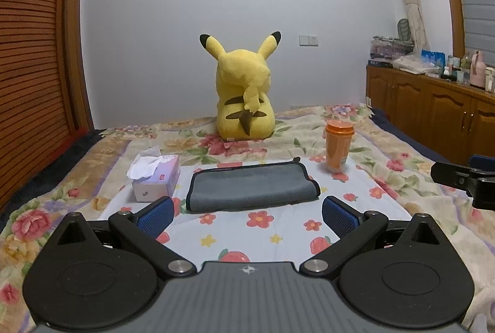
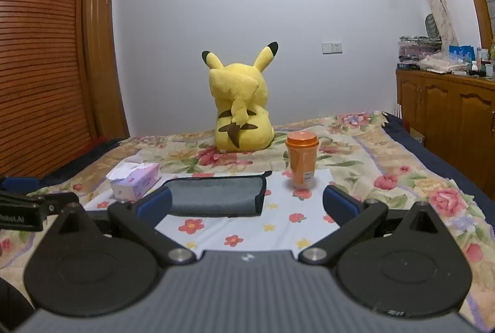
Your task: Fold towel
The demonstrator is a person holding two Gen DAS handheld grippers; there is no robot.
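While towel lies folded | both grippers spread, empty | left gripper reads "Robot.AI"

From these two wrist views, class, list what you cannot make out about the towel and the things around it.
- Towel: fold layers unclear in either view; in the right wrist view a finger covers its near left corner.
- Plush: face hidden; its back is turned in both views.
- Cup: label too small to read.
- Tissue box: print too small in both.
- Counter: cut by the right edge.
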